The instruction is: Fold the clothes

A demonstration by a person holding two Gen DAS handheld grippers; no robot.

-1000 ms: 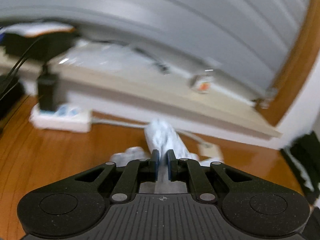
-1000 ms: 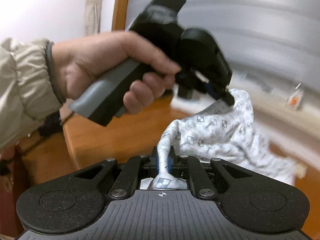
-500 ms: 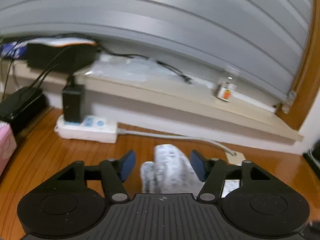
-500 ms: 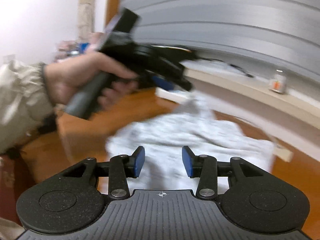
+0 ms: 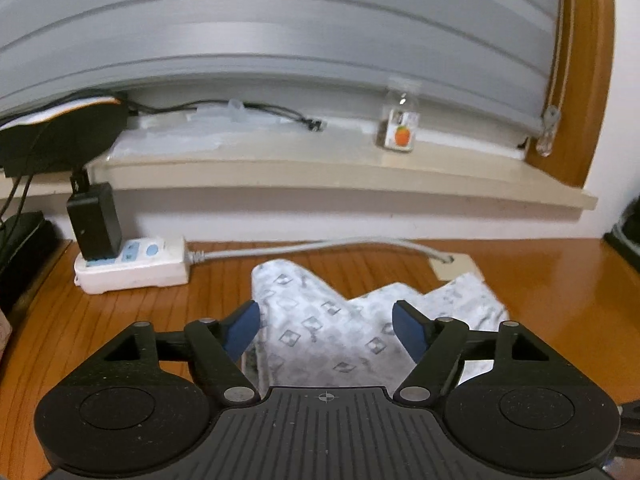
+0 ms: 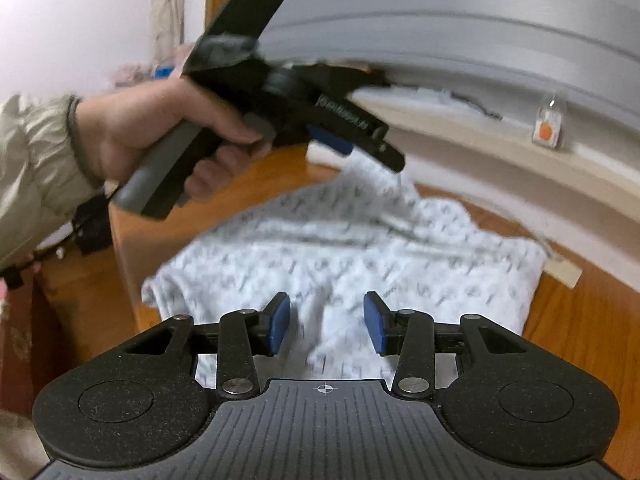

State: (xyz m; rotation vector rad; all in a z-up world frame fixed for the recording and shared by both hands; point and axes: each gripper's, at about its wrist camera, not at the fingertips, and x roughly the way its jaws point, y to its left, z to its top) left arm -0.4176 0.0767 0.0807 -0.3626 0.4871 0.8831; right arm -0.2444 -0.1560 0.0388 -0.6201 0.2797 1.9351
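- Left claw [image 5: 326, 326]: jaws spread wide, have just been opening; printed cloth [image 5: 340, 332] lies between and below the blue pads [image 5: 242, 326], not pinched.
- Right claw [image 6: 326, 322]: jaws part open, pads apart, nothing clamped; they opened within the last second and cloth sits loose under them.
- Right view also shows the left claw from the side, held in a hand [image 6: 152, 132] with a beige sleeve [image 6: 36, 168], tip just above the far edge of the cloth.
- Cloth: white with small grey square print, lying flat-ish on the wooden table [image 5: 100, 320], one pointed flap reaching toward the power strip [image 5: 132, 266], another corner near the grey cable [image 5: 320, 246].
- Looks like a fold was just laid down and let go; the next fold is not begun.
- Handling, my guess: light, thin, floppy, no stiffness; will sag and bunch if lifted from one point. Not fragile, not slippery on rubber pads.
- Where to grab: two corners or a hem edge, one claw each, so it hangs even; pinching mid-panel risks picking up both layers and undoing the fold.
- Further out: window ledge [image 5: 360, 172] with a small bottle [image 5: 400, 126], grey blind above.
- Right view motion-blurred, cloth edges there unclear.
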